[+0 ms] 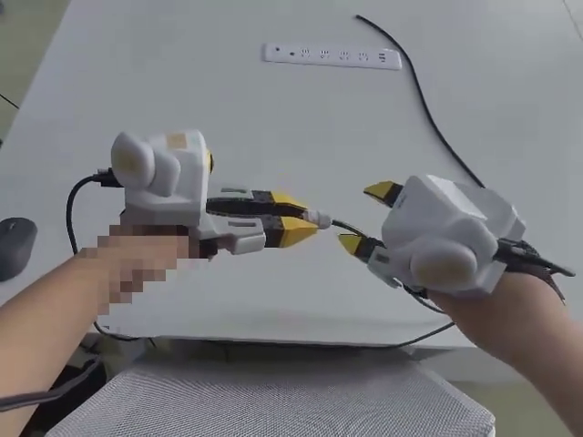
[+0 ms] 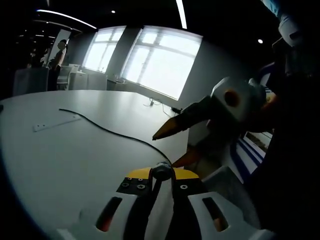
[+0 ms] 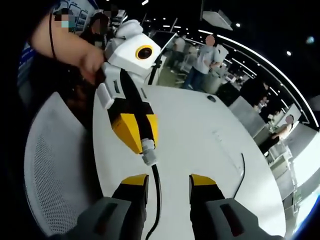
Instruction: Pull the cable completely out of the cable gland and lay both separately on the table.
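1. The left gripper point(image 1: 301, 217) is closed on the cable gland point(image 1: 320, 219). Its two yellow tips press the small white fitting from either side.
2. In the left gripper view the gland point(image 2: 161, 169) sits right between the yellow tips, at the very front of the jaws.
3. The black cable point(image 1: 344, 225) comes out of the gland's free end and runs toward the right gripper point(image 1: 366, 218). It is not out of the gland.
4. The right gripper is open, with its jaws well apart. One yellow tip is above the cable and the other below it in the head view.
5. In the right gripper view the cable point(image 3: 155, 200) passes down between the two spread jaws. It lies closer to the jaw on that view's left, and neither jaw clamps it.
6. Gland and cable are both held up in the air over the near edge of the white bench point(image 1: 228, 100), between the two grippers. Neither one lies on the bench.
7. The grippers face each other, tip to tip and close together.
8. Far back on the bench lies a white power strip point(image 1: 332, 56). A black cord point(image 1: 424, 105) curves from the far edge toward the right gripper's side.
9. A dark mouse point(image 1: 14, 246) rests at the left edge of the bench.
10. A white mesh surface point(image 1: 273, 401) sits just below the bench's near edge.
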